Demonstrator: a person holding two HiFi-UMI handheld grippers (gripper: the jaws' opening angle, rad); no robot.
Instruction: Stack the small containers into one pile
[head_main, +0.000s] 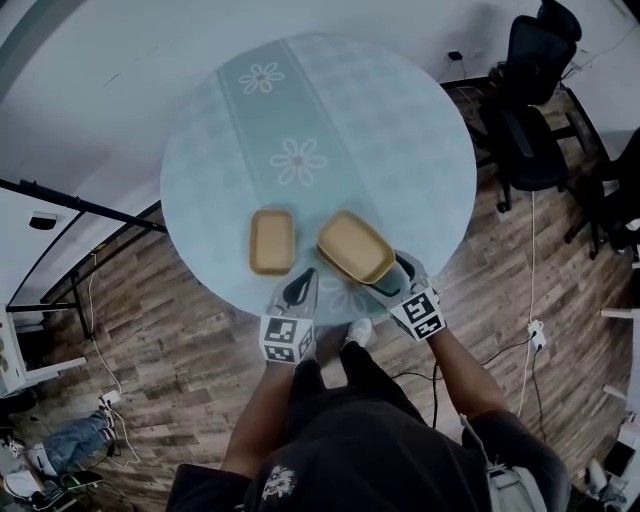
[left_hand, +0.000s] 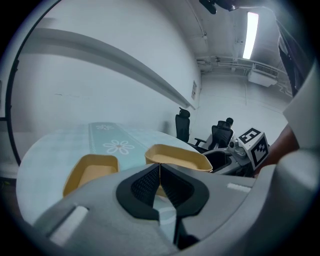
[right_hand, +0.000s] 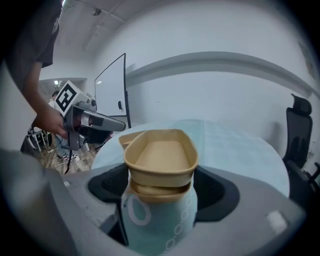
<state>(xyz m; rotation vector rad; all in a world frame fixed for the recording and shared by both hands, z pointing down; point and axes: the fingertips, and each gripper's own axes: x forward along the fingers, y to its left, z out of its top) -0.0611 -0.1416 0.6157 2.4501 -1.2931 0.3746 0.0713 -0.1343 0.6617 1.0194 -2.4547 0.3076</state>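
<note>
Right gripper view: container between jaws.

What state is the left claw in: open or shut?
Shut. The left claw has its jaws pressed together, nothing between them.

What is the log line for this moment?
left gripper: shut, empty | right gripper: holding tan container | second container: on table

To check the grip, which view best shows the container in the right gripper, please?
The right gripper view: the container sits centred between the right gripper's jaws. The head view shows it from above; the left gripper view only its side.
</note>
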